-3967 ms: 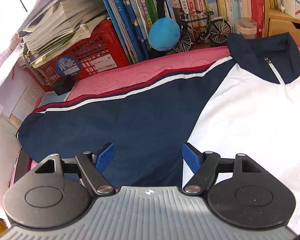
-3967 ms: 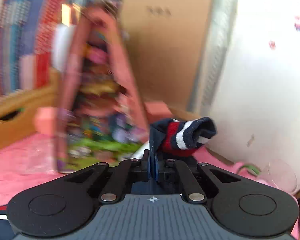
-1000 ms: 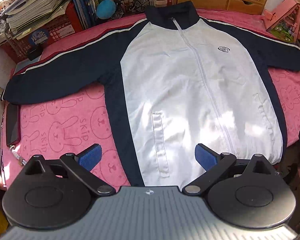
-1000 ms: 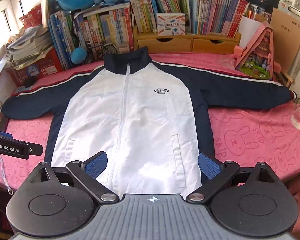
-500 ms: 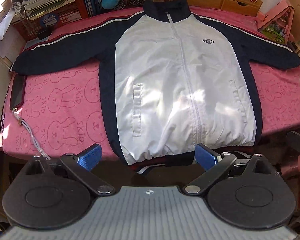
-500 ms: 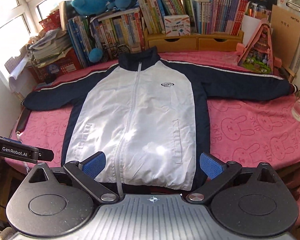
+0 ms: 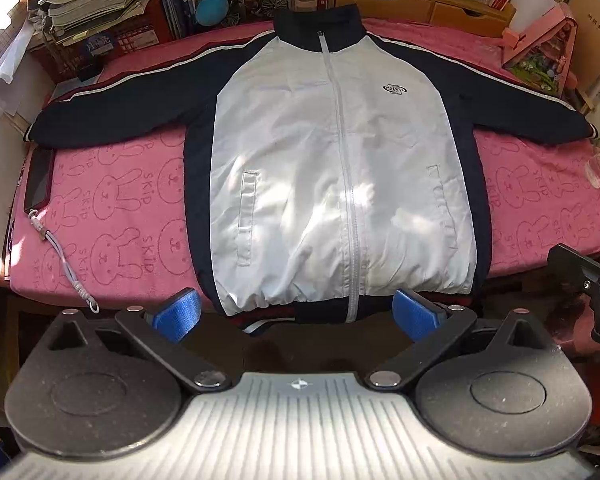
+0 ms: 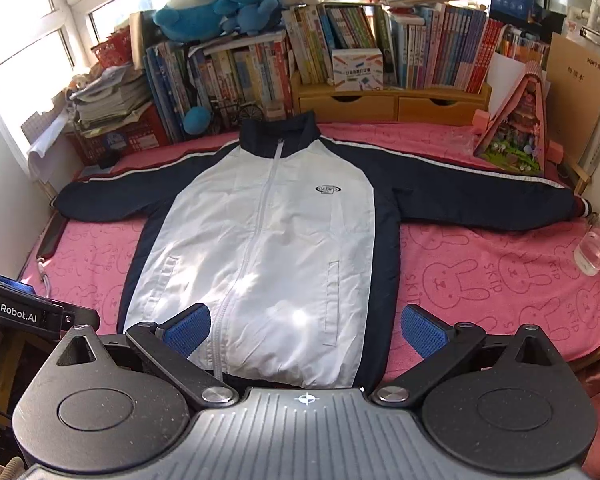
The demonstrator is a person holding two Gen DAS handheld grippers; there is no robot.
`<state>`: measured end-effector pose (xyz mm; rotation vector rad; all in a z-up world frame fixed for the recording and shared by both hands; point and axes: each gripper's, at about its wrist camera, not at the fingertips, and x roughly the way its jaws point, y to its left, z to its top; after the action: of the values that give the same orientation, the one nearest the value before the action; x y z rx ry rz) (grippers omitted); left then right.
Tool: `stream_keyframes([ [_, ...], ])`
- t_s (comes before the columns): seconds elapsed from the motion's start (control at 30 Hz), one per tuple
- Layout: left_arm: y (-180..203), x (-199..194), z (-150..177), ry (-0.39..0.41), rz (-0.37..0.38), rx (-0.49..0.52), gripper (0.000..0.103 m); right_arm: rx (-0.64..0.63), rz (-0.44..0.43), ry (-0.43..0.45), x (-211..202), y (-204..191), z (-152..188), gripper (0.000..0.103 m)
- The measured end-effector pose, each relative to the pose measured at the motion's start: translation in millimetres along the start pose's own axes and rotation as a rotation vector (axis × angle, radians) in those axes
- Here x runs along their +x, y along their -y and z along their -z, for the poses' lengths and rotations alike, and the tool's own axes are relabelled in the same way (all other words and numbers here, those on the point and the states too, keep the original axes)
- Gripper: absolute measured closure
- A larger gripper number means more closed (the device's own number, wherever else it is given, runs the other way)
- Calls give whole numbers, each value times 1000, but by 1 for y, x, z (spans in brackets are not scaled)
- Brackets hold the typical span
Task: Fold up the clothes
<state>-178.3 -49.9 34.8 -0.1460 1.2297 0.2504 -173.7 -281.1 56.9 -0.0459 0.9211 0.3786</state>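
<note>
Both tongs, left [image 7: 296, 316] and right [image 8: 306, 332], spread wide, empty, hanging just short of the hem. One jacket [image 8: 268, 240] lies flat ahead on the pink table [image 8: 480, 276], zipped, two sleeves out sideways. Looks thin, light, slippery, floppy. Pinch cuffs or hem corners, not mid-panel.

Both wrist views: set back off the desk's [image 7: 100, 216] near edge, facing the bookshelf [image 8: 380, 52]; shared: whole spread jacket [image 7: 340, 168].
</note>
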Motion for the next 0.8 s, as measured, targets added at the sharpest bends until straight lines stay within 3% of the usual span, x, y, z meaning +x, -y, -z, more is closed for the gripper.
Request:
stream_keyframes([
  [0.43,9,9,-15,-20,4,22,0,2,-11,-17,13,-6,-12,0],
  [0.8,-11,40,-46,-82,41,58,0,52,64,-71,44,-18,-31,0],
])
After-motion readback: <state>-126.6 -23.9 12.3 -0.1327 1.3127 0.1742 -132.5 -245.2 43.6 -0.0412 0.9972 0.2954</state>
